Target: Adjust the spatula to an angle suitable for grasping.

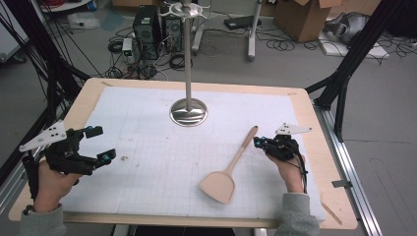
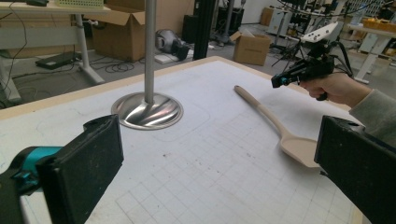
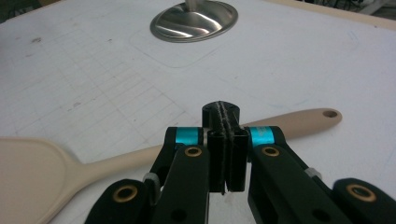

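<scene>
Nearby, metal stand (image 1: 188, 112) (upright) beyond spatula (image 1: 227, 169), apart.

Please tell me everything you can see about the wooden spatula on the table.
The wooden spatula is pale, unpainted wood in one piece: a broad flat blade and a long slim handle with a small hole at its end. It lies flat on the white gridded mat, blade toward the person, handle pointing away toward the steel stand base. The right gripper, jaws shut, is beside the handle end; nothing grips it.

A wooden spatula (image 1: 230, 167) lies on the bench (image 1: 147, 147) beside the closed right claw (image 1: 259, 142); the left claw (image 1: 101, 144) hovers open, a steel stand (image 1: 188, 110) behind.
</scene>
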Motion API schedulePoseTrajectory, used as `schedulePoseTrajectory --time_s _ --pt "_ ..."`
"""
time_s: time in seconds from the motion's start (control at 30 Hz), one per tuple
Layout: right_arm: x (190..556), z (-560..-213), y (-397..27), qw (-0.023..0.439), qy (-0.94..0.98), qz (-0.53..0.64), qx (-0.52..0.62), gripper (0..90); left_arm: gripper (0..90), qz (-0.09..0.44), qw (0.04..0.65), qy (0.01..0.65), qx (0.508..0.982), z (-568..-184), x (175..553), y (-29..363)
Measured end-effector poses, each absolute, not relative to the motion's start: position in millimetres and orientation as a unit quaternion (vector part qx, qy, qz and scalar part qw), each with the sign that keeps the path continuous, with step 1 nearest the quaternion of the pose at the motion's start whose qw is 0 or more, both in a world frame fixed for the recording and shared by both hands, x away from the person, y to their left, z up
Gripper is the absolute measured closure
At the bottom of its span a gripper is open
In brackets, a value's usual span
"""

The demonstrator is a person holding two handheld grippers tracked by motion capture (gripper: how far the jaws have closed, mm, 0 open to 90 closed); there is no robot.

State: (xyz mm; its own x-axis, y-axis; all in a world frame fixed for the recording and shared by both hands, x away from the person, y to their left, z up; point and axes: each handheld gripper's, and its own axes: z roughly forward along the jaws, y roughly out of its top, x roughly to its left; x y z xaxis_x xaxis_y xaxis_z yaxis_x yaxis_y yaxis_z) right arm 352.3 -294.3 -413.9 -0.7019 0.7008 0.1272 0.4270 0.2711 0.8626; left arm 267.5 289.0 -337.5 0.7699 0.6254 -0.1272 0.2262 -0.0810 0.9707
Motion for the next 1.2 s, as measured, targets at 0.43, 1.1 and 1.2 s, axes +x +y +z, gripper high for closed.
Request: schedulePoseTrajectory --time_s 0.43,1.1,1.2 --pt "369.3 -429.6 -295.7 0.138 0.793 0.458 0.377 90.0 1.7 0.158 0.602 0.299 0.723 -342.4 269.7 283.2" --pt "388.0 -444.8 -297.9 0.132 0.801 0.444 0.379 90.0 1.7 0.162 0.593 0.303 0.728 -346.8 272.1 282.0" --pt "390.3 -447.6 -298.2 0.13 0.802 0.441 0.382 90.0 1.7 0.161 0.593 0.305 0.728 -347.0 272.2 281.8"
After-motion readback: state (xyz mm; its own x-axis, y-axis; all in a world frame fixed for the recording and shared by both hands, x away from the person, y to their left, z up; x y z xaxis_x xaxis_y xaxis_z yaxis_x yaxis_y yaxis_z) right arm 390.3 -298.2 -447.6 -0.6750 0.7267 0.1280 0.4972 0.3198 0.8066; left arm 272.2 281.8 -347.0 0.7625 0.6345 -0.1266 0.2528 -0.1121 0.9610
